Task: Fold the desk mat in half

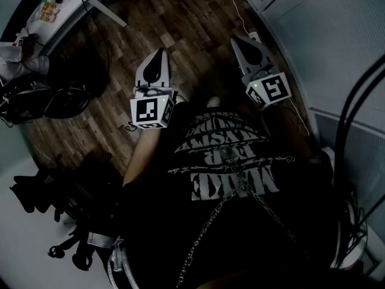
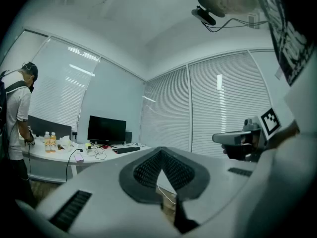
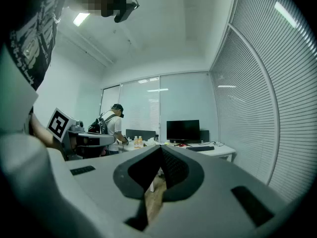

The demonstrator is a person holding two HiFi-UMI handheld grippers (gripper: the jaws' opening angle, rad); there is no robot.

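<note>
No desk mat shows in any view. In the head view my left gripper and right gripper are held close in front of a black printed shirt, above a wooden floor. Both point level, away from the body, and both are shut with nothing between the jaws. The left gripper view looks along the shut left gripper towards a far desk, with the right gripper at its right. In the right gripper view the right gripper is shut and the left gripper sits at the left.
A white desk stands across the room with a monitor, a keyboard, bottles and cables. A person stands at it. Blinds cover the windows. A black chair and a floor cable are near.
</note>
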